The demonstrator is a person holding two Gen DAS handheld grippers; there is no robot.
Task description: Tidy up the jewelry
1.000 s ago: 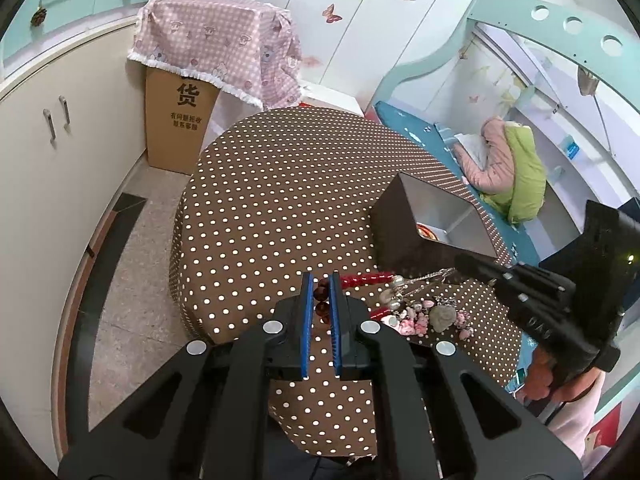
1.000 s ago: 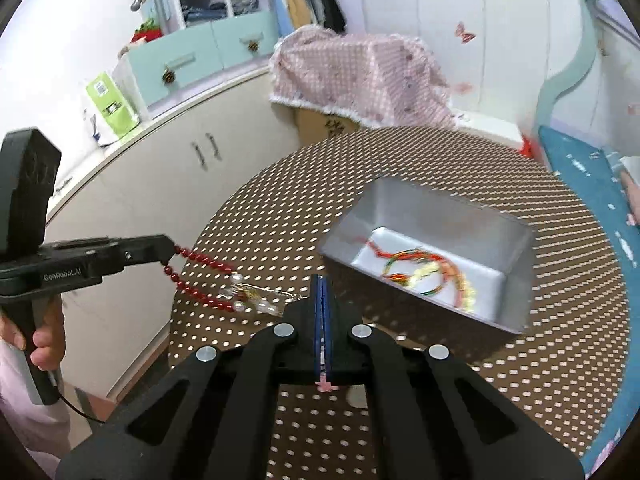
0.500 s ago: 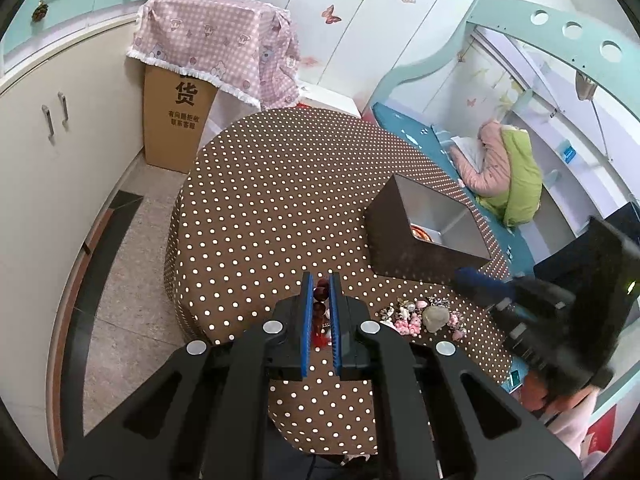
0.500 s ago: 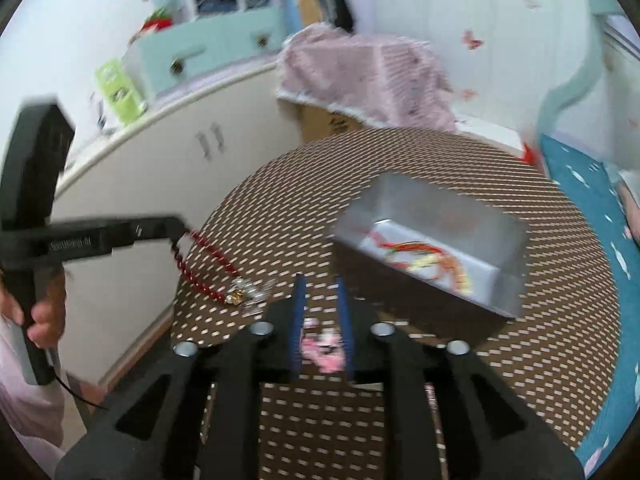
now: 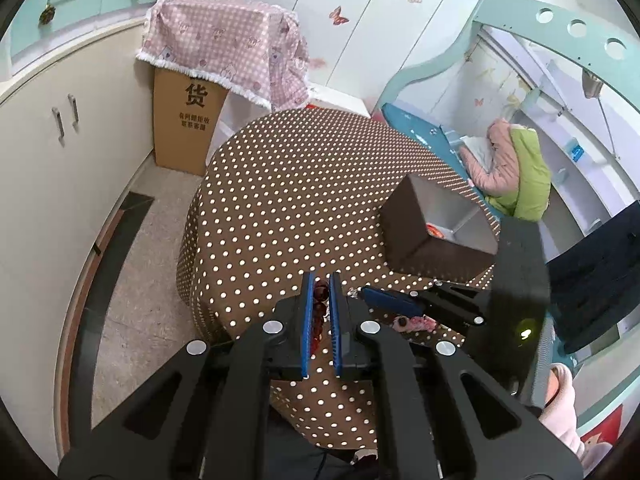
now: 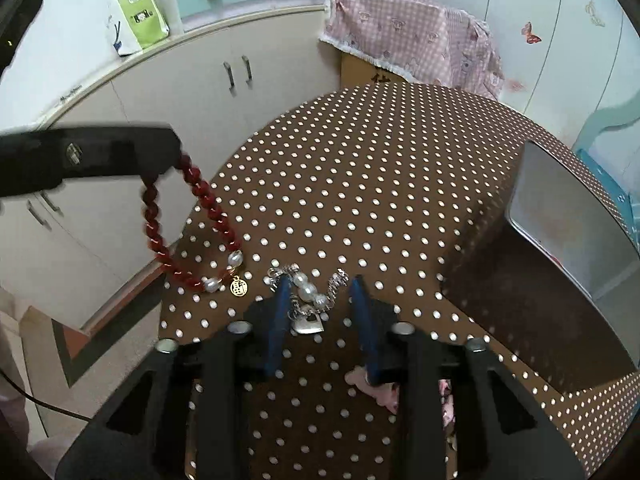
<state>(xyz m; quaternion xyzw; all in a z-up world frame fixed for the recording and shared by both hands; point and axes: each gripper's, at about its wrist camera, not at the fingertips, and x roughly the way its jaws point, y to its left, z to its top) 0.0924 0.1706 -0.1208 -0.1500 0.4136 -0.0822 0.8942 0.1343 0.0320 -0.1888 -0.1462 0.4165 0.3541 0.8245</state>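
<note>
My left gripper point(image 5: 320, 280) is shut on a red bead bracelet point(image 5: 319, 300), which hangs from it with white pearls and a gold charm in the right wrist view point(image 6: 192, 232). My right gripper point(image 6: 320, 284) is open, its fingers on either side of a silver pearl chain with a heart tag point(image 6: 306, 300) lying on the dotted tablecloth point(image 6: 380, 184). Pink jewelry point(image 5: 414, 323) lies beside it. A grey metal box point(image 5: 436, 228) holding colourful jewelry stands to the right on the table.
The round table's front-left edge drops to the floor point(image 5: 132, 280). White cabinets point(image 6: 180, 92) stand to the left, a cardboard box under a pink cloth point(image 5: 192, 128) behind, and a blue bed point(image 5: 500, 152) at the right.
My right gripper opened, let go of the pink piece and moved left over the silver pearl chain. My left gripper lifted the red bracelet, separating it from the chain.
</note>
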